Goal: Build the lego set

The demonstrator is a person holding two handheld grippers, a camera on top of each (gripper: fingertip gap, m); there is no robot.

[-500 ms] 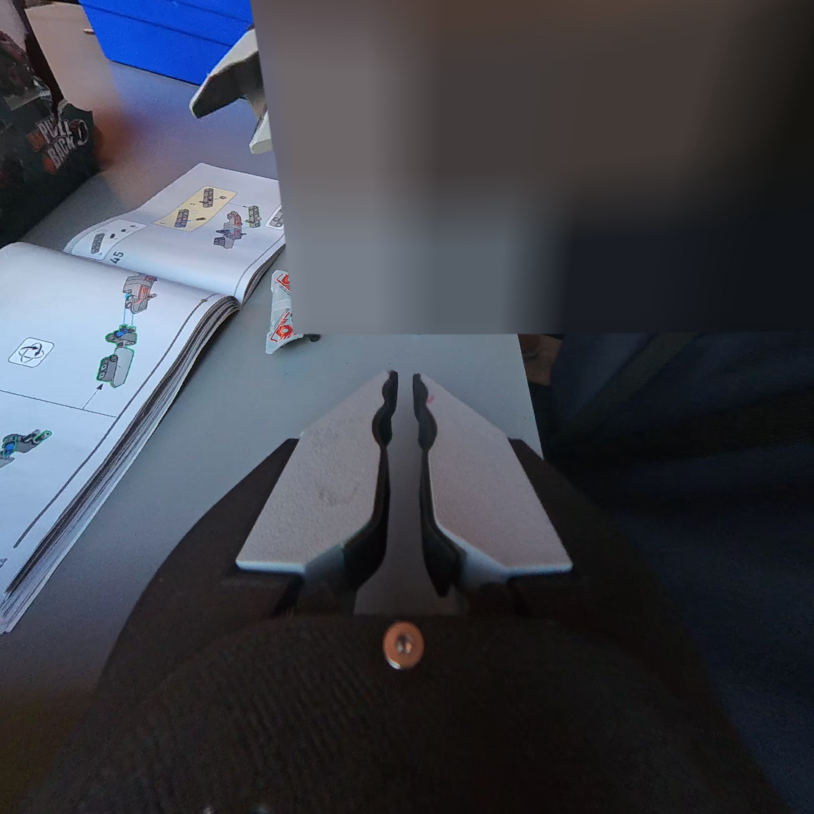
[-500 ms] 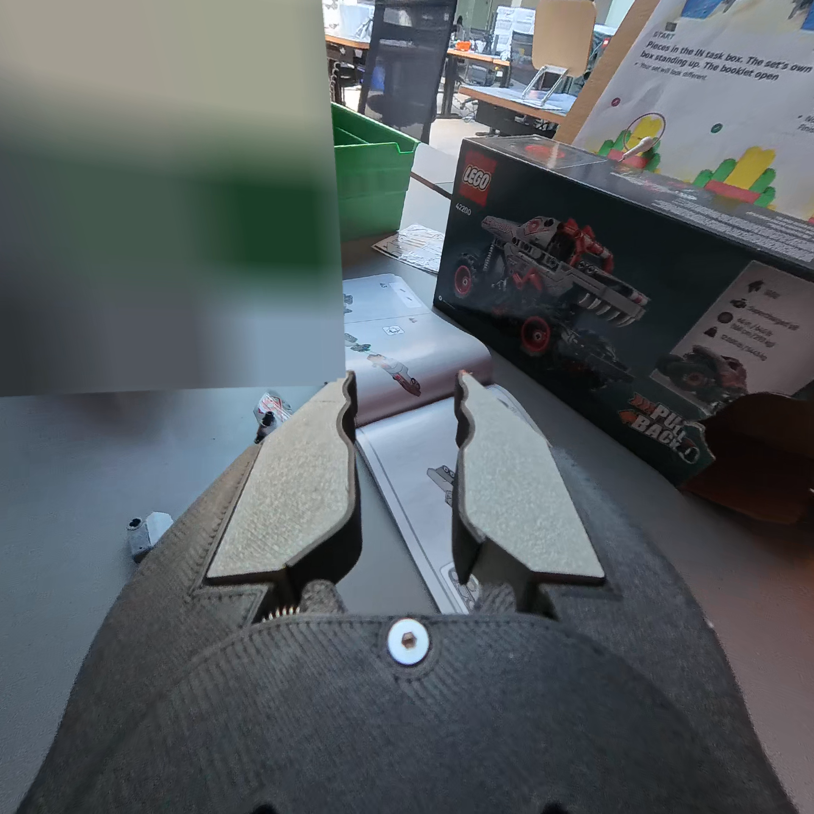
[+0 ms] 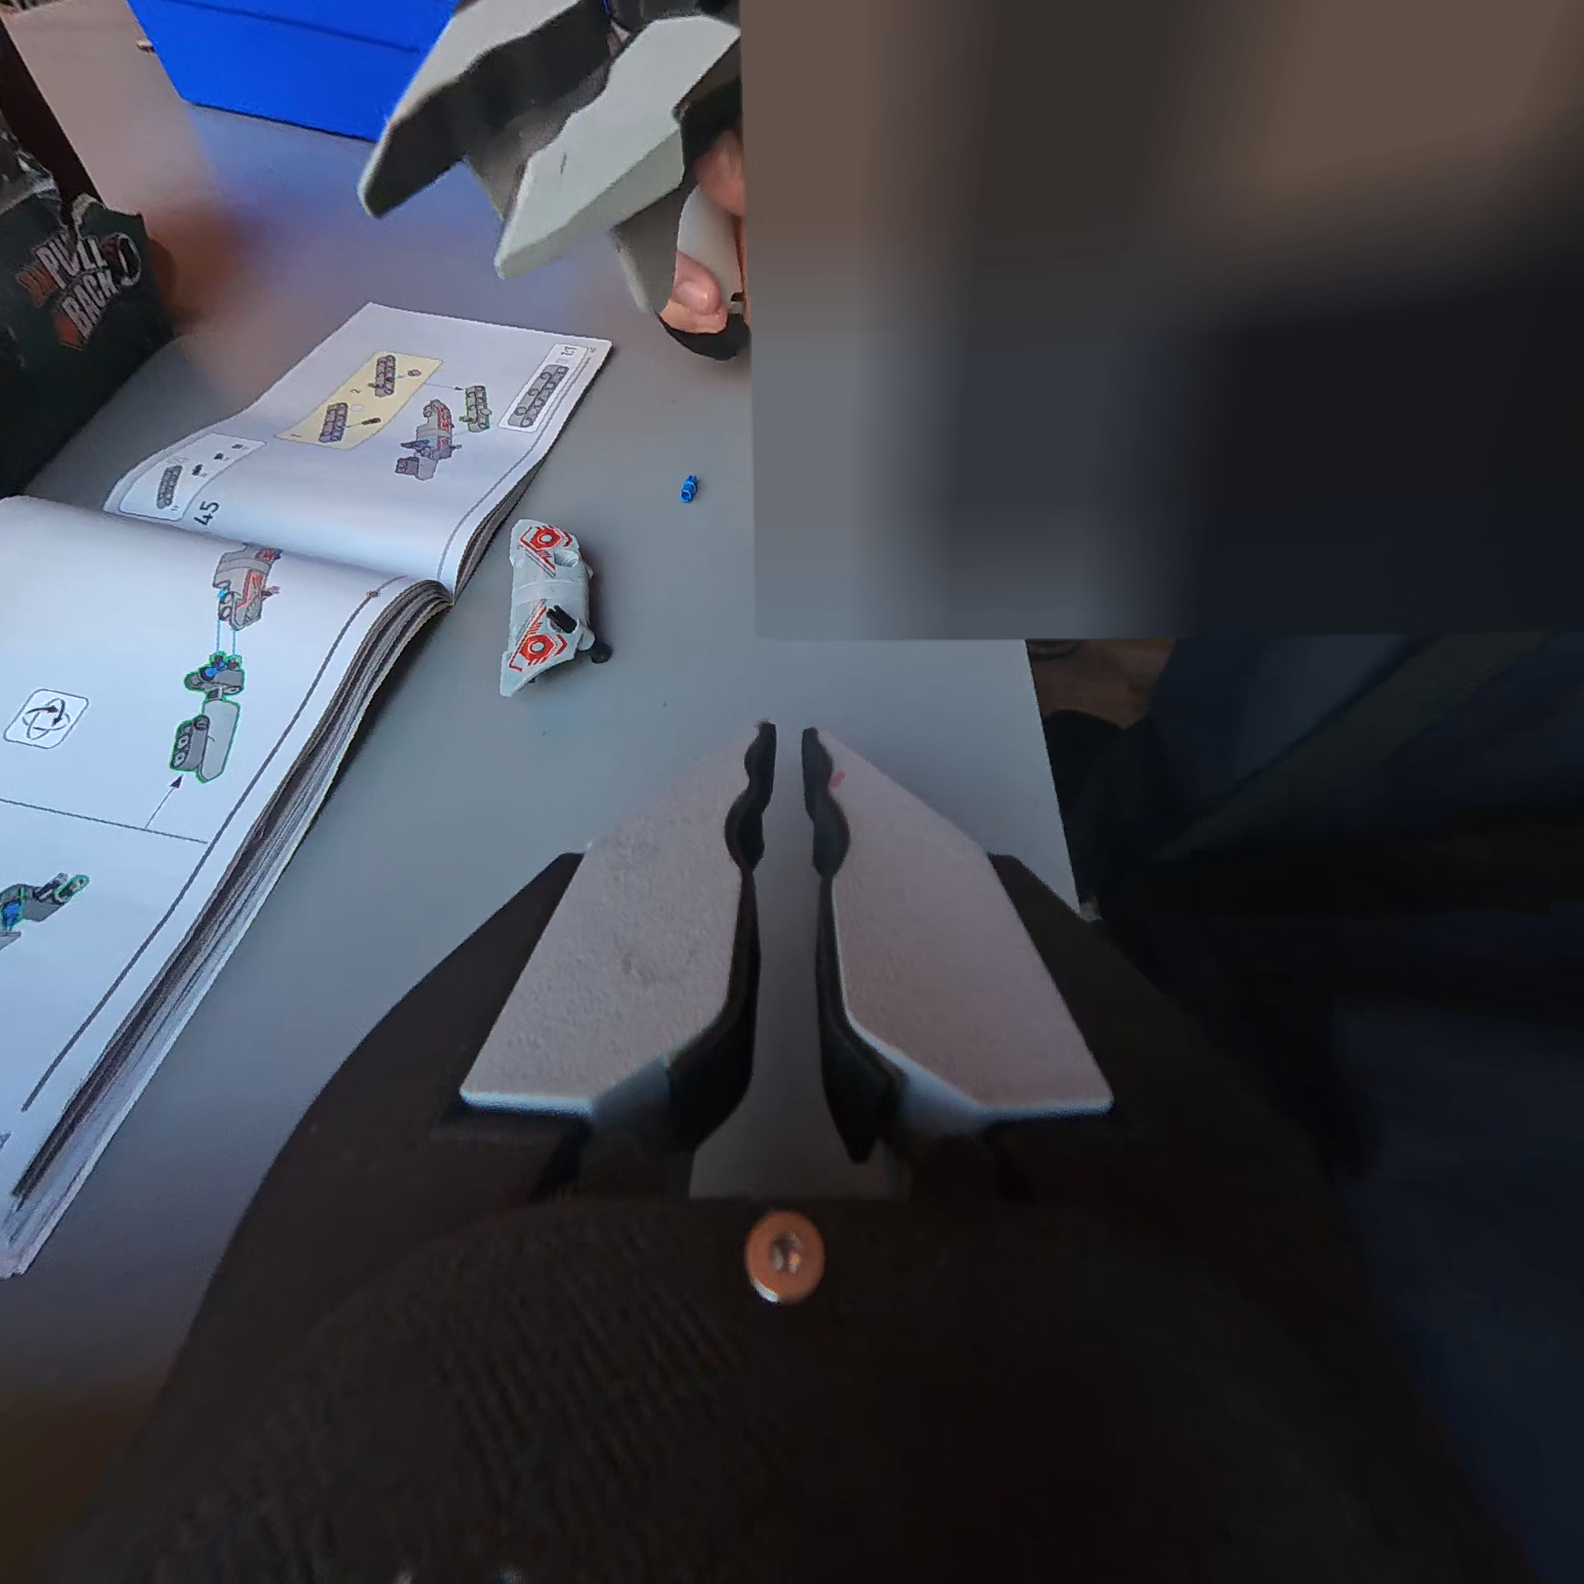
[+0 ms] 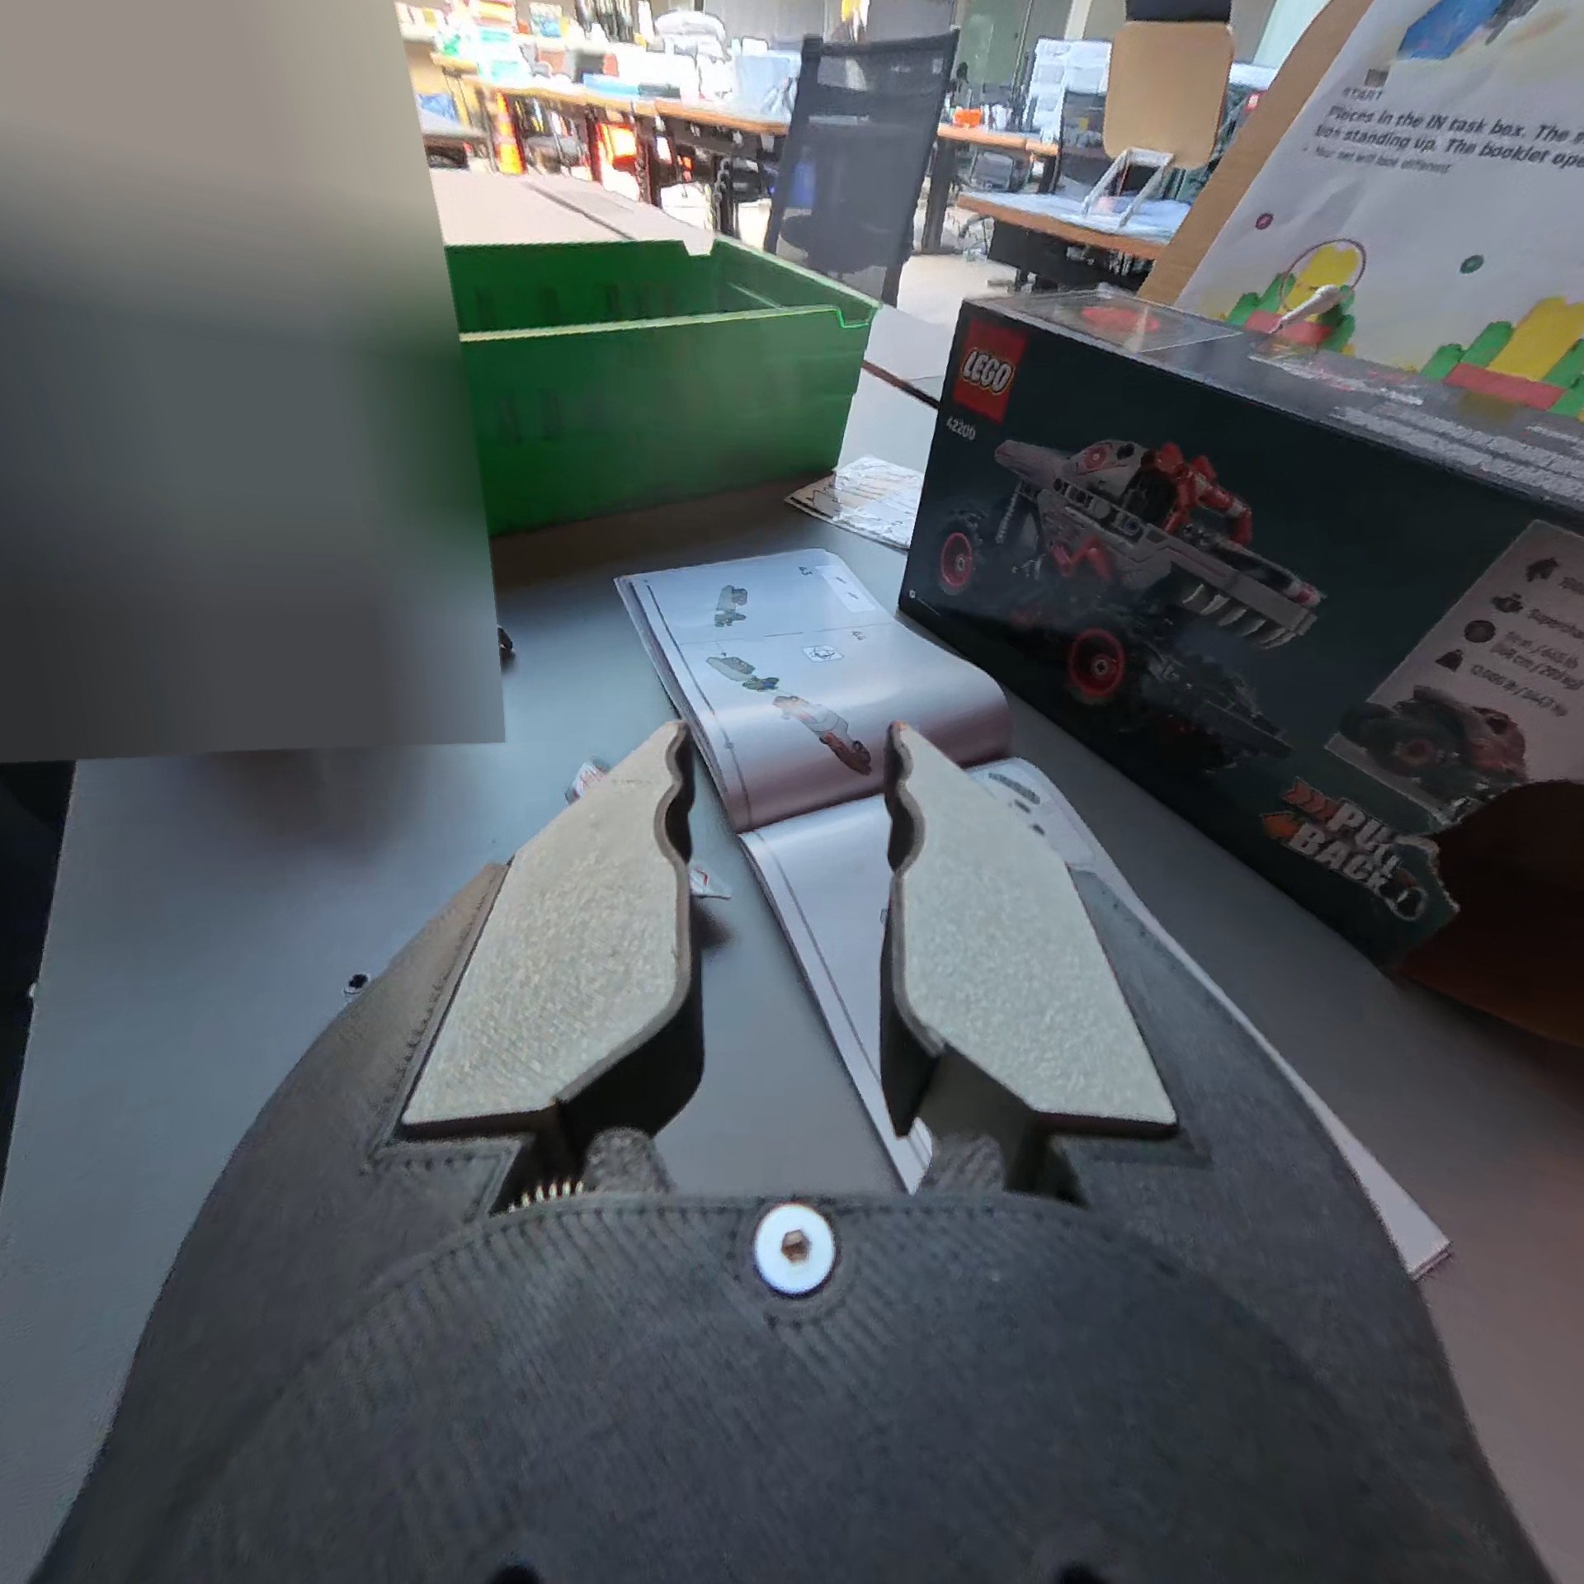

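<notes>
A small grey lego assembly with red stickers (image 3: 549,600) lies on the grey table (image 3: 429,857) beside the open instruction booklet (image 3: 257,557). A tiny blue pin (image 3: 689,489) lies beyond it. My left gripper (image 3: 784,737) is shut with only a thin slit, empty, low over the table's near edge, short of the assembly. My right gripper (image 4: 789,754) is open and empty, above the booklet (image 4: 823,677). It also shows in the left wrist view (image 3: 531,146), held above the table. The assembly peeks out behind its left finger (image 4: 591,780).
The dark lego box (image 4: 1200,557) stands right of the booklet, its end also in the left wrist view (image 3: 60,283). A green bin (image 4: 651,386) stands behind, a blue bin (image 3: 291,51) at the far side. Small loose pieces (image 4: 356,980) lie on the table. Across from one pair of fingers to the other is roughly 15 cm.
My right gripper has pulled back and up from the booklet and shows larger in the left wrist view. My left gripper has not moved.
</notes>
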